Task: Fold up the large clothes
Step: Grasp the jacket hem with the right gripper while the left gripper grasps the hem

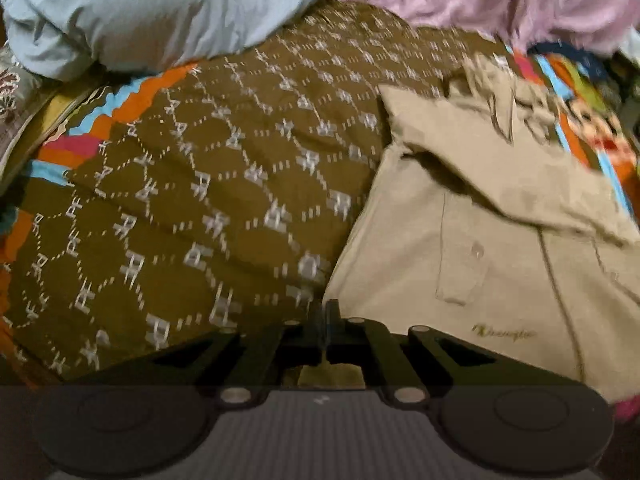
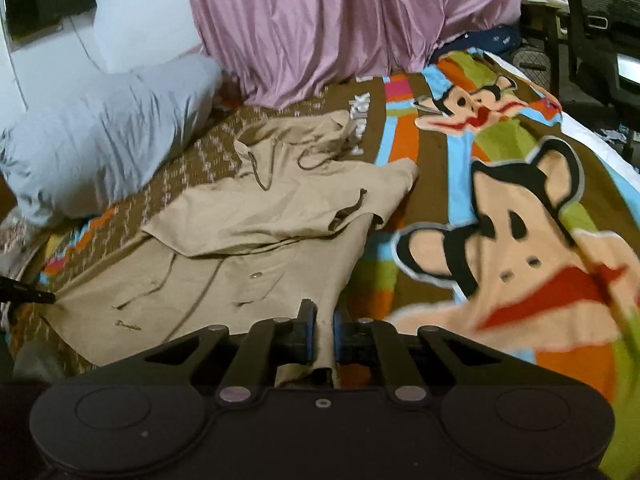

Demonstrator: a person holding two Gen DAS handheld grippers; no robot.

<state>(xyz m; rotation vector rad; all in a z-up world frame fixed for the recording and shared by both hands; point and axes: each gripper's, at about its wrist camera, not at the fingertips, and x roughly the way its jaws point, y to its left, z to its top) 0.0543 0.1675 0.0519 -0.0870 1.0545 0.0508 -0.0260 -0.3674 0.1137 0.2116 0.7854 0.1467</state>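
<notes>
Beige jacket hem pinched in right hand-held gripper

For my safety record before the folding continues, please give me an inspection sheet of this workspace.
Surface: bed with a brown patterned blanket printed with cartoon monkeys.
Job's things: beige jacket spread out, one sleeve folded across the body.
Clutter: grey pillow at the jacket's far left.
Grippers: left hand-held gripper shut at the jacket's hem; right hand-held gripper shut on the hem.
Cables: thin cable on the white wall.
Surroundings: pink curtain, black chair.
</notes>
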